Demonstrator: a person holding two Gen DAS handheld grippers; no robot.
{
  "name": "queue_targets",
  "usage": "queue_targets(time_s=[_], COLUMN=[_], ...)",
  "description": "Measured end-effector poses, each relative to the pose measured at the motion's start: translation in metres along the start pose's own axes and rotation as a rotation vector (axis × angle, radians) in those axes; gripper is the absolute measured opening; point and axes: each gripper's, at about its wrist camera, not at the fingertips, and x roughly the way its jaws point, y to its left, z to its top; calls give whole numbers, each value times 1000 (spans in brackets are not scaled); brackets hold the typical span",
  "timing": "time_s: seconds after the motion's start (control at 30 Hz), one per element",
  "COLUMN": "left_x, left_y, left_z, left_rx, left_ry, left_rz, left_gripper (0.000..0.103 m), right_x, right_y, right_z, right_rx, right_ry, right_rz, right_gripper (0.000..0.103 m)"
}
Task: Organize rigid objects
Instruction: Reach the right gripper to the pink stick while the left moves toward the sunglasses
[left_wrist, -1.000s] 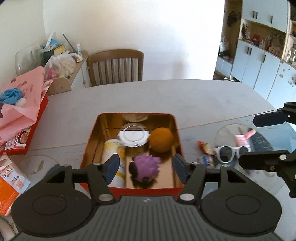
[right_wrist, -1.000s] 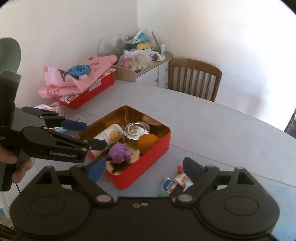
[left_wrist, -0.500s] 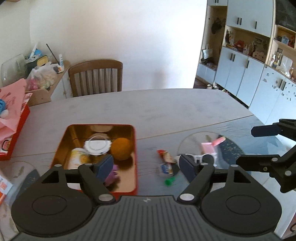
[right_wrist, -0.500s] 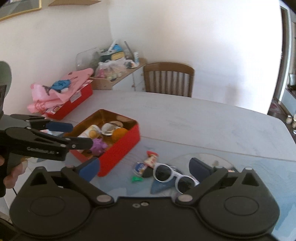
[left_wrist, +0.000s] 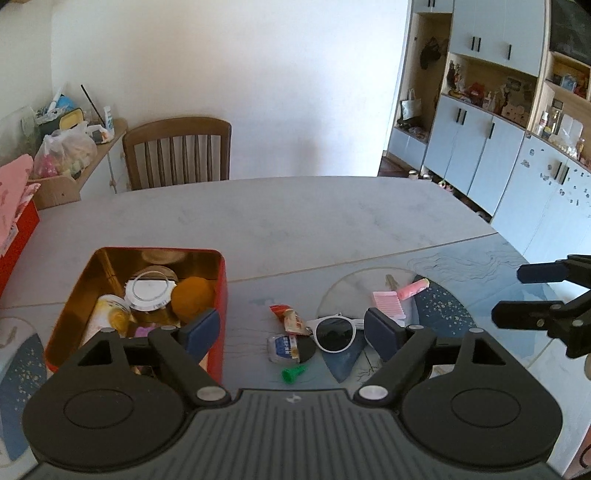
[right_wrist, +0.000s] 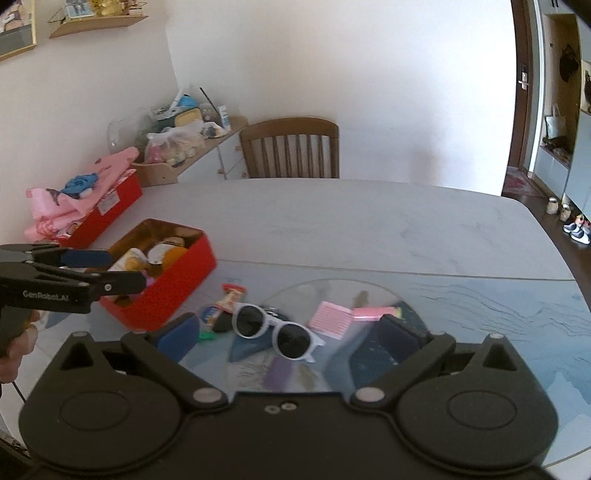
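A red tin holds an orange ball, a round lid, a yellow-white pack and a half-hidden purple toy. To its right, white sunglasses, a pink comb, a pink stick, a snack packet, a small sachet and a green cap lie loose. My left gripper hovers above the sachet and packet, jaws opening, gripping nothing. My right gripper stands open over the sunglasses and comb, holding nothing.
The grey table stretches away behind the items. A wooden chair stands at its far edge. A red box piled with pink cloth sits at the far left. Blue cabinets line the right wall.
Both grippers have swung right, from over the tin to over the loose items. The tin has slid to the left of both views. The left jaws have widened.
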Motion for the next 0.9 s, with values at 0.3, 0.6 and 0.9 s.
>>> queue_targets(time_s=[0.3,0.6,0.9], left_x=[38,73,95], left_y=[-19,-23,-23], left_z=[-10,-28,-40], left_rx=[-4,-78,-121], left_ry=[46,121,177], left_rz=[39,103,159], left_gripper=[85,85,85], right_x=[22,57,100], right_y=[-39,-75,-85], right_z=[-2,3,7], right_rx=[-35,-100,-231], right_ry=[54,124,196], right_rz=[-23,0,41], right_gripper=[103,100,92])
